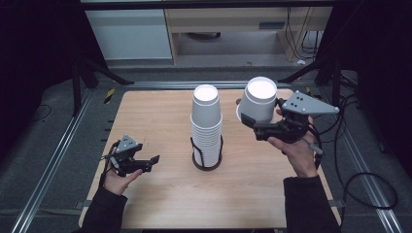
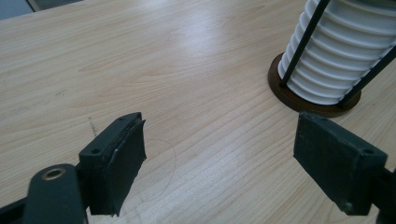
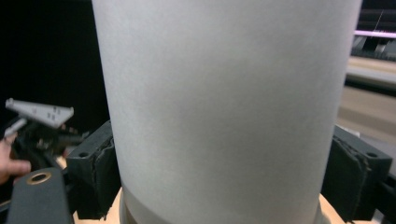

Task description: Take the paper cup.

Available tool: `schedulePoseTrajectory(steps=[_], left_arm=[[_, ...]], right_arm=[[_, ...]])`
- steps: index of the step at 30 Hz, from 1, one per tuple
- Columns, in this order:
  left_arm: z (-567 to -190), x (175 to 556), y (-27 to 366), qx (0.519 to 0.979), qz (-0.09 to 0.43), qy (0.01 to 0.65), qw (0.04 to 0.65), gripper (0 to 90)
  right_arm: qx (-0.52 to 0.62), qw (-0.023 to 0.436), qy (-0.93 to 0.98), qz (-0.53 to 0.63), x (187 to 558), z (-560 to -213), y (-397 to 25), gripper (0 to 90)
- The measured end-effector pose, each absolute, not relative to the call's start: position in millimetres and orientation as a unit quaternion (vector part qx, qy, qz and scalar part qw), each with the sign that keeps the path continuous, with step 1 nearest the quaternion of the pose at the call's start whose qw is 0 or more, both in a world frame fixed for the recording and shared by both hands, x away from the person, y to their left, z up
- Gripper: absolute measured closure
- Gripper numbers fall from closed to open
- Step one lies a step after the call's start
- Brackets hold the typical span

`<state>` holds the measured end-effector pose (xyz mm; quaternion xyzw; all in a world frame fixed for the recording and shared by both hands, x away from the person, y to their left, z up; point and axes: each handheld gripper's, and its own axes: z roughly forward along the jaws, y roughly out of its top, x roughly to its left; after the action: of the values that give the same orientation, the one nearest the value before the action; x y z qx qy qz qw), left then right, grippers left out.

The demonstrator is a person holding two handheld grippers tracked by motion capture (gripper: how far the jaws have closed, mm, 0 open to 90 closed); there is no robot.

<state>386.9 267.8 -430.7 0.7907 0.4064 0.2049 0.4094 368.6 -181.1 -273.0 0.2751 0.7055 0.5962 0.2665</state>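
Observation:
A tall stack of white paper cups stands in a black wire holder on a round brown base at the table's middle. My right gripper is raised over the right side of the table and is shut on a single white cup, one pad on each side of its wall. A pale curved edge shows just under that cup; I cannot tell what it is. My left gripper hovers low at the front left, open, with nothing between its pads, pointing toward the stack.
The wooden table has bare surface left of the stack and along the front. Metal rails run along both sides of it. Cables lie on the floor to the right. The left hand and its gripper appear far off in the right gripper view.

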Motion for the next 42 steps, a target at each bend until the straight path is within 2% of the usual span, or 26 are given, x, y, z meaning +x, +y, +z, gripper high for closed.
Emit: schedulePoseTrajectory(steps=[16, 42], left_arm=[[-424.0, 380.4, 256.6, 0.802, 0.2, 0.379, 0.416, 16.0], [-414.8, 364.9, 232.0, 0.835, 0.167, 0.304, 0.427, 16.6]], right_arm=[[0.274, 0.213, 0.753, 0.56, 358.2, -341.2, -187.0, 13.6], [0.216, 0.12, 0.826, 0.506, 357.6, -393.7, -154.5, 13.5]])
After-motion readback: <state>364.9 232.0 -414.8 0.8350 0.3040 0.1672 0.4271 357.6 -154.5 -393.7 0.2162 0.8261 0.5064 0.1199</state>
